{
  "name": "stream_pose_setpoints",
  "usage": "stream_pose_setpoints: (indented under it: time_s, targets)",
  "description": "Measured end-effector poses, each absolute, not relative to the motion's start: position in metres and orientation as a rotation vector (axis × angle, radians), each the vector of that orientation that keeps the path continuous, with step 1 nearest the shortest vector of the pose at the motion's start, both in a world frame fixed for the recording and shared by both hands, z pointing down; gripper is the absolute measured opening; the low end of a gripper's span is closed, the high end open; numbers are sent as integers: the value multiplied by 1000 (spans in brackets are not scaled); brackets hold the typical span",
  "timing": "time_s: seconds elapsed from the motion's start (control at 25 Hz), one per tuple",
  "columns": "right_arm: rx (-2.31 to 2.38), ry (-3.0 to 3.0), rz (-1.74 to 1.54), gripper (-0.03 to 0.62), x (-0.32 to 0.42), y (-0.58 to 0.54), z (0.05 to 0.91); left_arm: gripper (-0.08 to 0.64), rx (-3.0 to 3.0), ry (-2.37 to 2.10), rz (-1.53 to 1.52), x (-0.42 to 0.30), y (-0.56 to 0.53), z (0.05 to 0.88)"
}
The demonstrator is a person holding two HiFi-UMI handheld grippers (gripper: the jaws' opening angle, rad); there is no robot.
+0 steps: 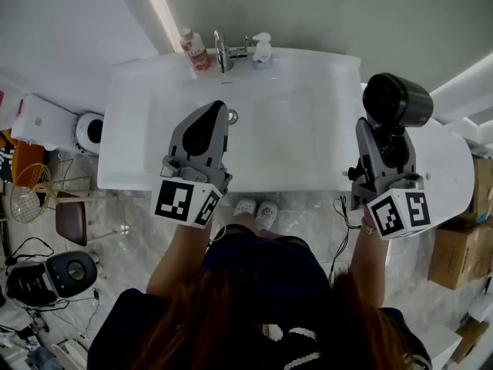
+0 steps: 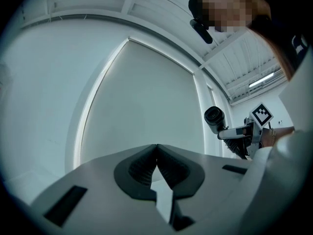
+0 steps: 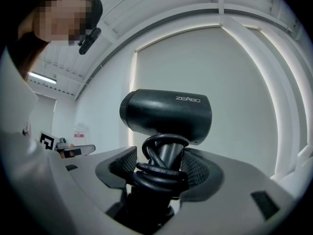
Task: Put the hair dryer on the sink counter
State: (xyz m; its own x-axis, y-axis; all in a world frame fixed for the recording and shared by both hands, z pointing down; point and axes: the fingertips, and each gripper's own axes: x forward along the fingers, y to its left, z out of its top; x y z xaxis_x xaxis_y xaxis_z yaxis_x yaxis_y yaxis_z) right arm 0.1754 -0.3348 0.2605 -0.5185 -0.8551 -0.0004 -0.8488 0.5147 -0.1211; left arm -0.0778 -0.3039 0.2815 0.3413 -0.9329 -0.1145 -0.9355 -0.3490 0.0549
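A black hair dryer point(image 1: 397, 99) stands upright in my right gripper point(image 1: 383, 143), over the right end of the white sink counter point(image 1: 327, 168). In the right gripper view the jaws are shut on the hair dryer's point(image 3: 166, 112) handle, which has its black cord wound round it, between the pads of the right gripper point(image 3: 161, 166). My left gripper point(image 1: 218, 112) hovers above the basin, shut and holding nothing. In the left gripper view, the left gripper point(image 2: 157, 149) has its pads meeting at the tips, and the hair dryer point(image 2: 214, 117) shows far off at the right.
A faucet point(image 1: 223, 51), a pink bottle point(image 1: 195, 50) and a soap dispenser point(image 1: 263, 50) stand at the counter's back edge. A white toilet point(image 1: 88, 132) is on the left, with a stool point(image 1: 73, 218) and a black appliance point(image 1: 50, 276) on the floor. Cardboard boxes point(image 1: 454, 253) sit at the right.
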Motion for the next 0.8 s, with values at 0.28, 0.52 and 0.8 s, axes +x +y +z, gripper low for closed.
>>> stream_pose_setpoints:
  time_s: [0.28,0.52,0.8]
  targets:
    - [-1660,2705,-349,293,202,-353,324,18,-2656,1683,122,-43,-338,298]
    - [-1782,2714,-577,293,214,-362,401,18,-2719,1667,75,-36,-352,319]
    - [-1853,2792,-818,293,217,-339,492,18,-2778,1644,63,-28,-356,345]
